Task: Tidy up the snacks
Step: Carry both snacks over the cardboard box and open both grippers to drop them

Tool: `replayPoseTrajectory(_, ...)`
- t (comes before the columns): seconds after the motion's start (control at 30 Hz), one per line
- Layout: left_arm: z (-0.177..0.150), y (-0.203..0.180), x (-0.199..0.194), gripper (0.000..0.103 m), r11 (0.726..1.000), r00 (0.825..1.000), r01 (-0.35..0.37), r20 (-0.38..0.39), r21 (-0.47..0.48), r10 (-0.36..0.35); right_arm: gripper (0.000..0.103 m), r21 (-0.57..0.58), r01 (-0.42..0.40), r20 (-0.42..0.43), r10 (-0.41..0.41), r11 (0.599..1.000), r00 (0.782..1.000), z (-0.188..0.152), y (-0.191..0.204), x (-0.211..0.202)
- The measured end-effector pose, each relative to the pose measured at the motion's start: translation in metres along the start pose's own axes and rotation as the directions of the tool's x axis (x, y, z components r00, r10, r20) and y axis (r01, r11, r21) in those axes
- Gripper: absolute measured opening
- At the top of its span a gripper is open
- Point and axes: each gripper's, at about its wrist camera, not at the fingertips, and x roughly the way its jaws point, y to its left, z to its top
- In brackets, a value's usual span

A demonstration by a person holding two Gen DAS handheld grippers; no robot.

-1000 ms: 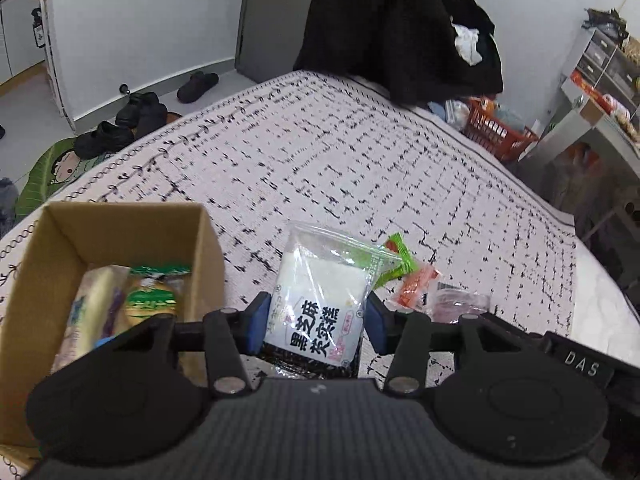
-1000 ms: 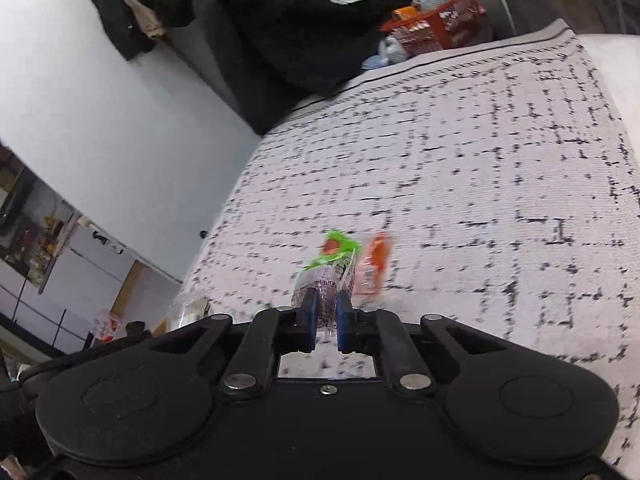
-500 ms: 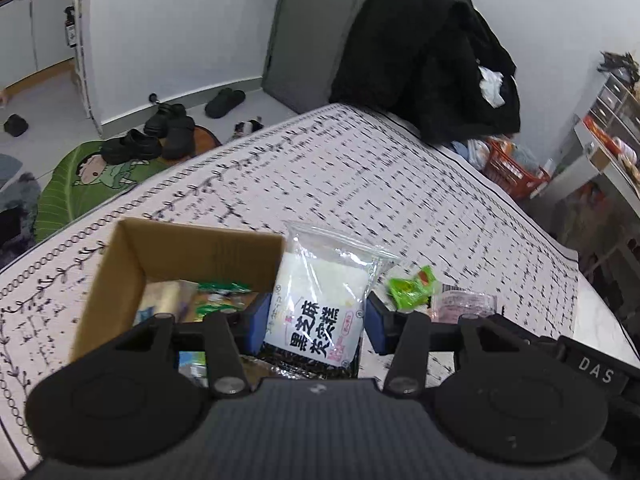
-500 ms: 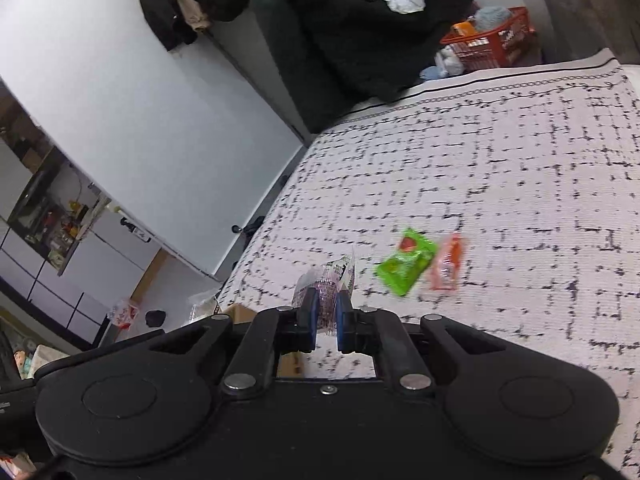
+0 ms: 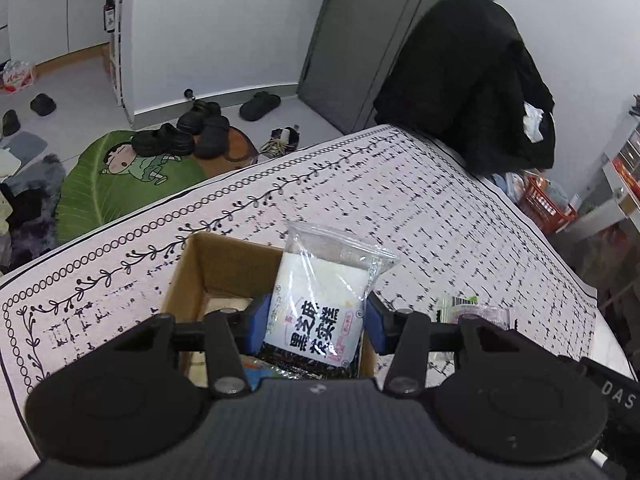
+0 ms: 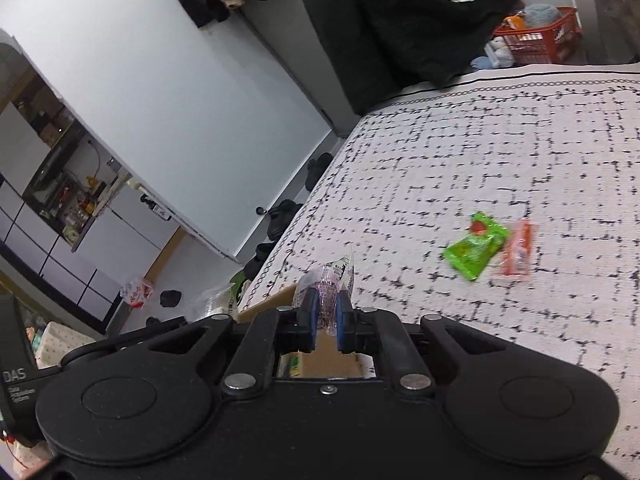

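brown cardboard box [image 5: 208,264] sits on the surface [image 5: 440,216]. left fingers [image 5: 316,326] squeeze one white snack bag [image 5: 320,300] over it. right fingers [image 6: 325,312] pinch one clear packet [image 6: 326,280]. two small packets, green [image 6: 476,250] and orange [image 6: 518,248], lie nearby.

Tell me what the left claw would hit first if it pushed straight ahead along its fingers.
Probably the cardboard box: the left claw, shut on the white snack bag, points down into its open top. Depth is unclear, so it could meet the box's contents or far wall first.
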Motion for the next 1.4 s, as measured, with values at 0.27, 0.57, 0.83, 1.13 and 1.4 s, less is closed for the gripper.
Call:
replayPoseTrajectory(0.27,0.003,0.03,0.011,0.048,0.996,1.0,0.006,-0.005,-0.089,-0.006,0.009,-0.041,-0.004,-0.026,0.003,0.999,1.0,-0.004,0.03,0.016)
replayPoseTrajectory(0.57,0.005,0.05,0.014,0.052,0.989,0.999,0.033,-0.013,-0.142,-0.036,0.009,-0.074,0.013,-0.032,-0.015,0.997,0.999,-0.005,0.054,0.031)
replayPoseTrajectory(0.83,0.006,0.064,0.015,0.054,0.984,0.999,0.036,-0.019,-0.174,-0.04,0.01,-0.104,0.041,-0.032,-0.045,0.994,0.998,-0.004,0.07,0.041)
replayPoseTrajectory(1.13,0.008,0.07,0.014,0.072,0.986,0.999,0.027,-0.021,-0.167,-0.031,0.027,-0.097,0.117,-0.046,-0.122,0.988,0.992,-0.009,0.065,0.042)
replayPoseTrajectory(1.4,0.006,0.065,0.014,0.085,0.989,0.999,0.015,-0.028,-0.148,-0.019,0.041,-0.069,0.163,-0.046,-0.166,0.984,0.985,-0.012,0.043,0.031)
